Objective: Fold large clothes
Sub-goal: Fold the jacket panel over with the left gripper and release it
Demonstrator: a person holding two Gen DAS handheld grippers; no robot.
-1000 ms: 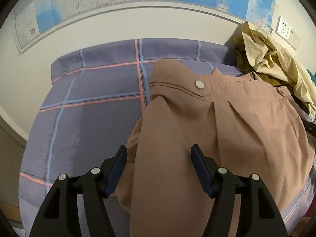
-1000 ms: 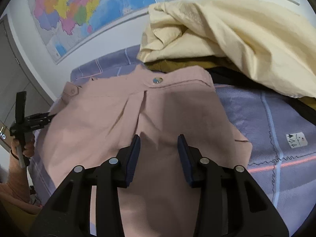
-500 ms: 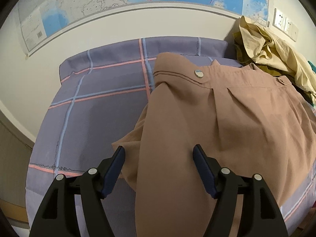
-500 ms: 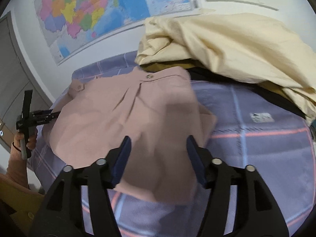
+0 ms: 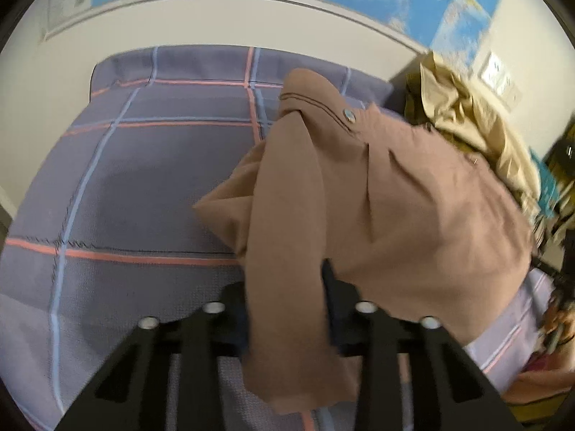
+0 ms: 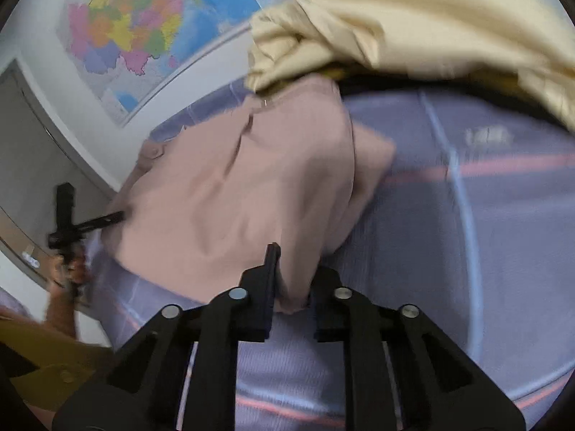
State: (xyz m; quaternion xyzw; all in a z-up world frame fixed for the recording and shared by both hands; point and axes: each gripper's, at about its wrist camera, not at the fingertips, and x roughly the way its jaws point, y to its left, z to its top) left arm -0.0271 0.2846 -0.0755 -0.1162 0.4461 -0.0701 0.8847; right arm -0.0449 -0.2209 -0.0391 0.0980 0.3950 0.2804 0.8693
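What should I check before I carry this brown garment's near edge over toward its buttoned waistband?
1. Left gripper on the brown garment: ok, cloth sits between its fingers, though blurred.
2. Right gripper on the garment: ok, a bunched corner sits between its fingers.
3. Near edge flat between the two grips: not ok, the cloth is bunched and folded under on both sides.
4. Landing spot by the button: cannot tell, the cream clothes pile overlaps the far corner.
5. Plaid bed cover under the fold line: ok, smooth where visible.
6. View sharp enough to judge alignment: not ok, both views are motion-blurred.
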